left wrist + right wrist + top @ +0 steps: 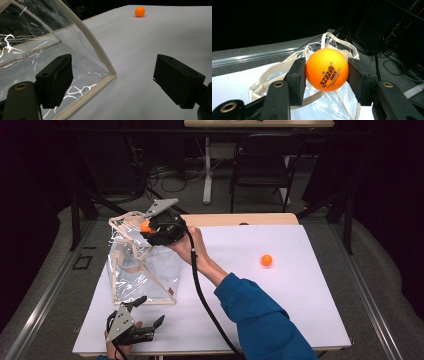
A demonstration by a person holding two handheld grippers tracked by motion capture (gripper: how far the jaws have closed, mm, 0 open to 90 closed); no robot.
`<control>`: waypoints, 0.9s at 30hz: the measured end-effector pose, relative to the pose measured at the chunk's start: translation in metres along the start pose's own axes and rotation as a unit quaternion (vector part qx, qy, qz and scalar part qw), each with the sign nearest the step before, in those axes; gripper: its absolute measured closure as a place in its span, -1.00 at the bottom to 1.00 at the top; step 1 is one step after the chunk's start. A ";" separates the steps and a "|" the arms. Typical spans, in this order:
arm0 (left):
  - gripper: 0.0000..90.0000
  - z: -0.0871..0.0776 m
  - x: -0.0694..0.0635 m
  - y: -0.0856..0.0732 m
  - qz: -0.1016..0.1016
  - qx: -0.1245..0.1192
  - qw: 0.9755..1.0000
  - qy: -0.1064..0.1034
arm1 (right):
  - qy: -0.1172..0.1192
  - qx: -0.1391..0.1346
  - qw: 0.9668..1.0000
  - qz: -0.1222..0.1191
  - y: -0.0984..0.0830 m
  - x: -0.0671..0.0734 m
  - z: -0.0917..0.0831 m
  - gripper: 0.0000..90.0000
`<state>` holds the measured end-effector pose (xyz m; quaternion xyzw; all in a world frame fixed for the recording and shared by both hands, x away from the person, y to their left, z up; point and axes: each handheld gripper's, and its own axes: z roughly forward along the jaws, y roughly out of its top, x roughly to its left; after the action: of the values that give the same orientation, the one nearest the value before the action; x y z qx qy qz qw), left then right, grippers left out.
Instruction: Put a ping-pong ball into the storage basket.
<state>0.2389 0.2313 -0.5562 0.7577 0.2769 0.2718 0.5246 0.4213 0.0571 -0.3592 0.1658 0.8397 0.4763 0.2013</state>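
Right gripper [327,72]: black blocky jaws clamped on a smooth, glossy orange ball [327,69] with dark print, held above the bag's mouth
Bag [142,270]: clear crinkled plastic, boxy, cream fabric trim and looped handles, standing at the table's left
Left gripper [120,82]: jaws spread wide, nothing between them, just beside the bag's lower corner
Second orange ball [266,260]: round, lying alone on the matte white table [300,310], well apart from the bag
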 end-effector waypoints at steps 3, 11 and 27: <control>-0.65 0.000 0.000 0.000 0.000 -0.001 1.000 0.001 | 0.002 0.002 1.000 0.000 0.001 0.002 0.002 0.12; -0.65 -0.001 0.000 0.000 0.001 -0.001 1.000 0.001 | 0.010 0.020 1.000 -0.005 0.001 0.007 0.010 0.12; -0.65 -0.001 0.000 0.000 0.004 -0.003 1.000 0.002 | 0.022 0.040 0.999 -0.011 -0.001 0.014 0.017 0.09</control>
<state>0.2383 0.2322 -0.5555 0.7568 0.2744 0.2759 0.5252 0.4175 0.0757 -0.3700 0.1540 0.8642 0.4433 0.1814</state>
